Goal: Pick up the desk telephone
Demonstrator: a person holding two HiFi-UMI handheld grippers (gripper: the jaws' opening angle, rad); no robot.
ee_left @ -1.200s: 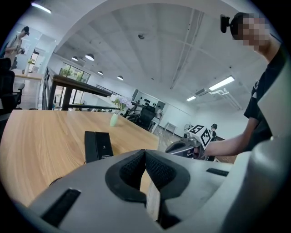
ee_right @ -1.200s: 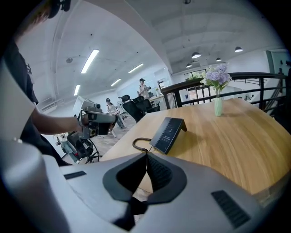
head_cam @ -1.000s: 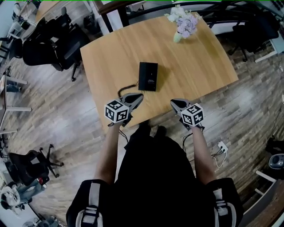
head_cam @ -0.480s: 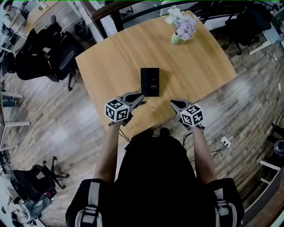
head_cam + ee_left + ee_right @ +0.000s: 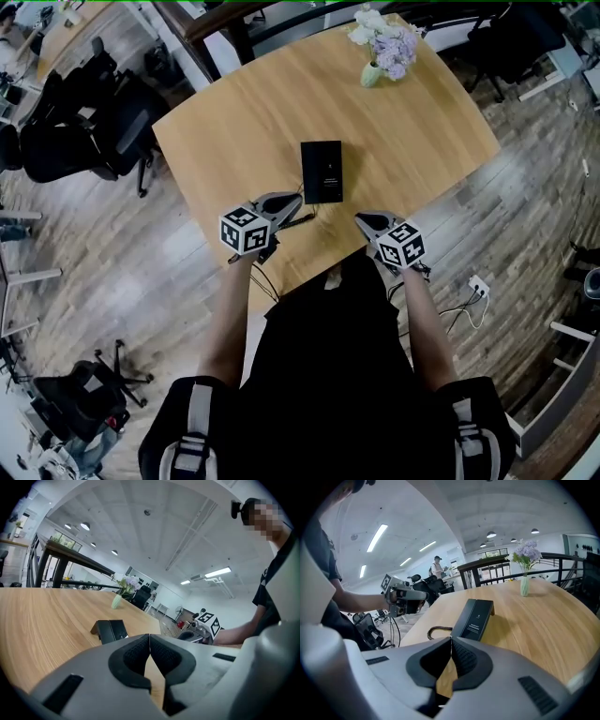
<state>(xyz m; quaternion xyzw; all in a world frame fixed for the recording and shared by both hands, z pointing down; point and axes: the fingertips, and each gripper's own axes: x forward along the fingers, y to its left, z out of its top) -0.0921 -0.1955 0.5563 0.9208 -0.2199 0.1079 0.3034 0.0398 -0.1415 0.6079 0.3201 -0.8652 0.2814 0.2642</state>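
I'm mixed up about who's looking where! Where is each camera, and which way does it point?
Head view: on the person's head, looking steeply down at the table, telephone and flowers; shows both arms, left gripper, right gripper.
Left gripper view: rides the left gripper, looks across the table at the telephone; shows its shut jaws, the right gripper.
Right gripper view: rides the right gripper, looks at the telephone; shows its shut jaws, the left gripper.
Shared: all see the telephone and flowers.

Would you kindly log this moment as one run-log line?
phase: pre-grasp | left gripper: shut, empty | right gripper: shut, empty | desk telephone: untouched on table
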